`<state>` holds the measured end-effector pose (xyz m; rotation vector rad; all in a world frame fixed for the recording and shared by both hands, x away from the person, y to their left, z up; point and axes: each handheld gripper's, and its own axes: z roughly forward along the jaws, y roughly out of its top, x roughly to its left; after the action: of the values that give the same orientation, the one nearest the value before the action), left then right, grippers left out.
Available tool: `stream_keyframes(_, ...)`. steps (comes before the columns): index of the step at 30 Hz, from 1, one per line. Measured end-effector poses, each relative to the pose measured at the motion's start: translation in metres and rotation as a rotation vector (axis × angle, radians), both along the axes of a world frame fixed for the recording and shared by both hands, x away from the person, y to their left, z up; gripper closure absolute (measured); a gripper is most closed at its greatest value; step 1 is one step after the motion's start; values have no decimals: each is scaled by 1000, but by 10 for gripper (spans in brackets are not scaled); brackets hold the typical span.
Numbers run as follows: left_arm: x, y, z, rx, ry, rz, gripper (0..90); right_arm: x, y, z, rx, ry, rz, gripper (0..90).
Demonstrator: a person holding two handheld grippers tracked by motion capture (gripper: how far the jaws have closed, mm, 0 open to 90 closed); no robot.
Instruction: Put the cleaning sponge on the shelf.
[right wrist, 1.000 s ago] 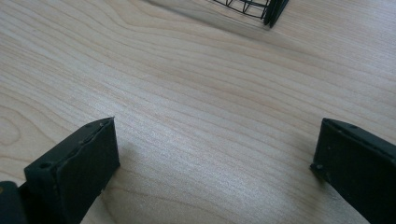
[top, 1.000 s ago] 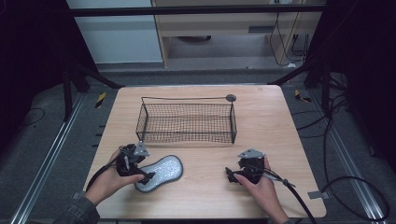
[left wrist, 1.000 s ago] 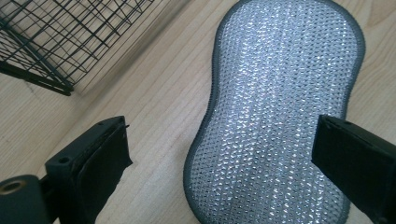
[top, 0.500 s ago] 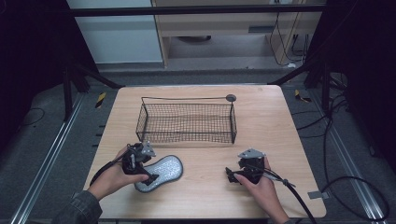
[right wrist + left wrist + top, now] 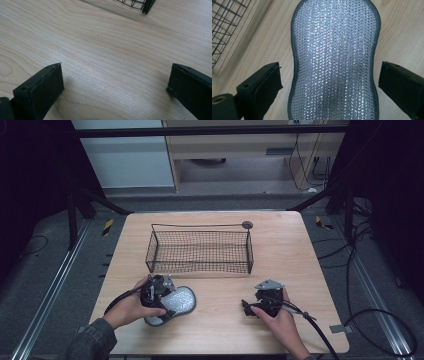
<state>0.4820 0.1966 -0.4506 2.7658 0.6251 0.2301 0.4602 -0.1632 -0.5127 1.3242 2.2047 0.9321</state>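
Scouring pad, silver mesh with grey stitched edging, lies flat on the wooden table before the wire basket. It looks light, soft and floppy. Left gripper straddles its narrow waist, jaws apart, probably the best hold. Right gripper gapes over bare wood.

Silver pad near end cut off by frame bottom; basket mostly cropped.

Your left gripper sits near left — jaws spread wide. Your right gripper rests near right, jaws apart too.
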Motion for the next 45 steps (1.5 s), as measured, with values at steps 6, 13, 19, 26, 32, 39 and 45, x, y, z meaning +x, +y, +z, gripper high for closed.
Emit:
stream_keyframes(6,2,-4,-4,7,12,-3,38,0,0,0,-3,0,4,4)
stream_keyframes(13,3,-5,-9,18,22,-2,37,0,0,0,-2,1,6,4)
stream_keyframes(19,4,-5,-11,13,26,1,37,0,0,0,-4,1,7,4)
stream_keyframes(26,6,-5,-15,17,35,2,37,0,0,0,-5,2,10,4)
stream_keyframes(32,8,-3,-17,9,48,5,27,0,0,0,-2,4,10,4)
stream_keyframes(39,9,-4,-19,8,56,6,22,0,0,0,-4,3,12,4)
stream_keyframes(45,9,-4,-23,15,69,4,23,0,0,0,-5,3,15,4)
